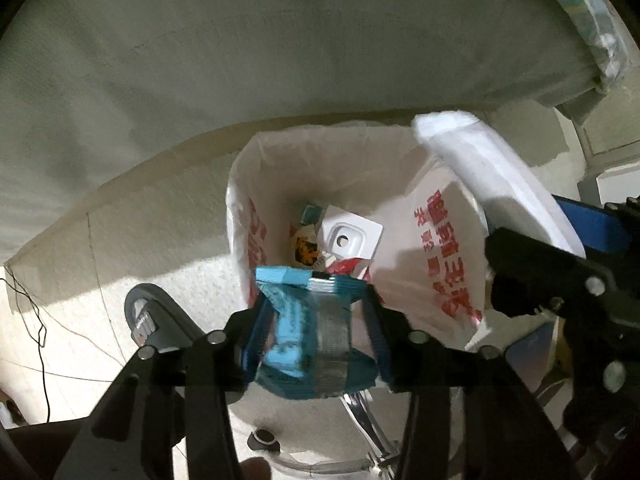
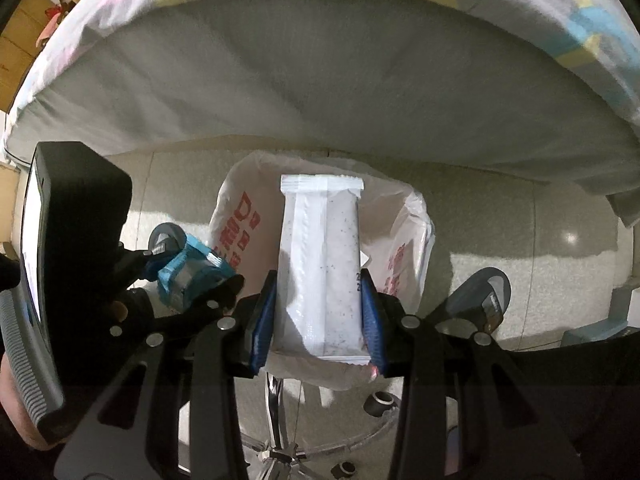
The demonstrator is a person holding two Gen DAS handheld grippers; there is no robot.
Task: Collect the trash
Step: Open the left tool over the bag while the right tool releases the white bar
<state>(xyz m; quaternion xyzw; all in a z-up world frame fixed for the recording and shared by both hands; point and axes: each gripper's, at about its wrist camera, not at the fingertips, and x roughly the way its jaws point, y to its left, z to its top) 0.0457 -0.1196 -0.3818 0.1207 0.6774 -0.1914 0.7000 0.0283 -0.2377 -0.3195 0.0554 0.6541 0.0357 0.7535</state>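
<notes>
From the left wrist camera I look down into the open trash bag (image 1: 400,208), white with red print, which stands on the floor beside a bed. Some trash already lies at its bottom, so I judge part of the work is done. My left gripper (image 1: 316,332) has the blue wrapper (image 1: 308,320) between its pads; I cannot tell if they press it or have let go. Its long axis runs away from the camera, the sealed end toward the bag mouth.

From the right wrist camera, my right gripper (image 2: 318,312) has the white wrapper (image 2: 322,264) between its blue pads, directly above the bag; whether they grip it I cannot tell. It points lengthwise away from me. Both wrappers remain to drop in.
</notes>
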